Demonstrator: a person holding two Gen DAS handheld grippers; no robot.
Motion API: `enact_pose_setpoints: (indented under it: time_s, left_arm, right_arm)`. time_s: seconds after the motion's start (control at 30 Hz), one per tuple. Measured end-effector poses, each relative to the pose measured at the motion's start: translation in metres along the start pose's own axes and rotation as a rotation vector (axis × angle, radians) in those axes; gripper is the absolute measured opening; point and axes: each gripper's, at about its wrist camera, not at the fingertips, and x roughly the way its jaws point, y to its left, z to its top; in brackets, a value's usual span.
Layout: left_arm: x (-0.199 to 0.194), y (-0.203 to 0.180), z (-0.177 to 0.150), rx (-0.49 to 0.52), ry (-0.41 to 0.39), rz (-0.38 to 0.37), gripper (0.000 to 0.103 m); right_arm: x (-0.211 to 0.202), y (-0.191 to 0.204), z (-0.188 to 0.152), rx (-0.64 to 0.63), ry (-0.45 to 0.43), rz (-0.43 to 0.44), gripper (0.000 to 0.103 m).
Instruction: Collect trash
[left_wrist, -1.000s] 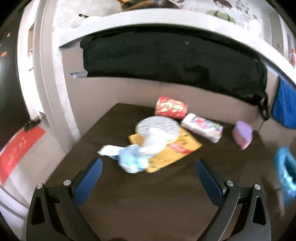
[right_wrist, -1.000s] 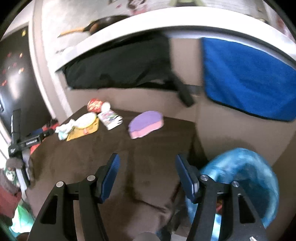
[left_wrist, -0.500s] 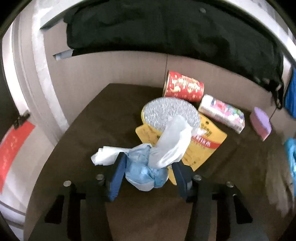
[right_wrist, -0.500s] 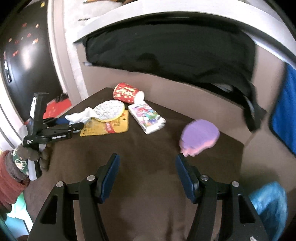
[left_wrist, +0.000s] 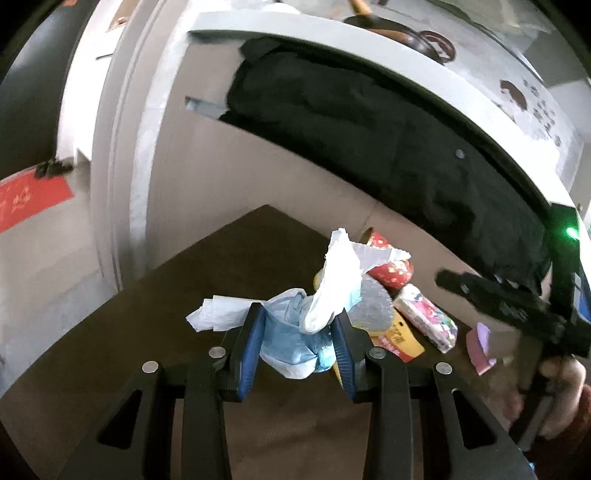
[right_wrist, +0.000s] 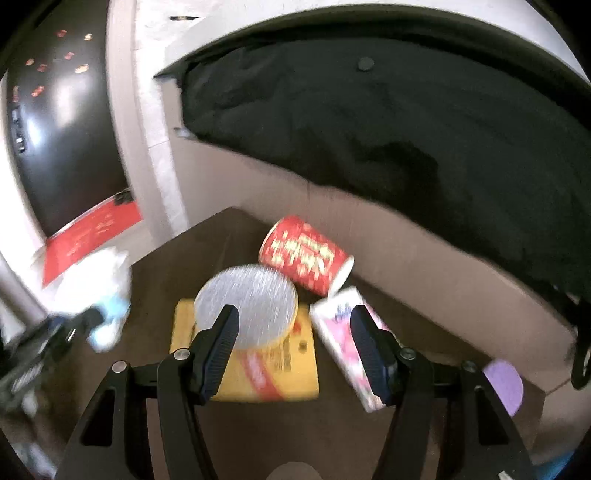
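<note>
On the table (left_wrist: 155, 295), the tissue wad (left_wrist: 295, 339) is being squeezed by the closing left gripper (left_wrist: 297, 343), pads touching it, while the right gripper (right_wrist: 293, 334) is being held apart, empty, over the foil lid (right_wrist: 247, 299); a lift is judged next.

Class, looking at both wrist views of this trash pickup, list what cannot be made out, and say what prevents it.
- Red can print: motion blur, right wrist view.
- Purple object: cut off behind the right gripper.
- Yellow packet: mostly hidden behind the crumpled bag, left wrist view.
- Left gripper: closing around the bag.
</note>
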Motion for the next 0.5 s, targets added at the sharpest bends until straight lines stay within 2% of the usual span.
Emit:
enact_pose_setpoints:
  time_s: [0.1,0.23,0.33,0.4,0.5]
  left_arm:
    - [0.0,0.006,0.0,-0.03,0.009,-0.001,0.037]
    - [0.002,0.008,-0.001,-0.034,0.02,0.012,0.038]
    - [0.002,0.007,-0.001,-0.032,0.021,0.013,0.038]
    - [0.001,0.006,-0.001,-0.03,0.016,0.014,0.038]
    - [0.001,0.009,0.0,-0.047,0.013,0.002,0.038]
  right_arm:
    - [0.029,0.01,0.018,0.056,0.0,-0.069,0.06]
    - [0.066,0.027,0.041,0.096,-0.018,-0.116,0.06]
    - [0.091,0.042,0.059,0.059,-0.023,-0.168,0.06]
    - [0.109,0.052,0.068,0.008,0.016,-0.22,0.056]
    - [0.115,0.053,0.063,-0.057,0.057,-0.264,0.05]
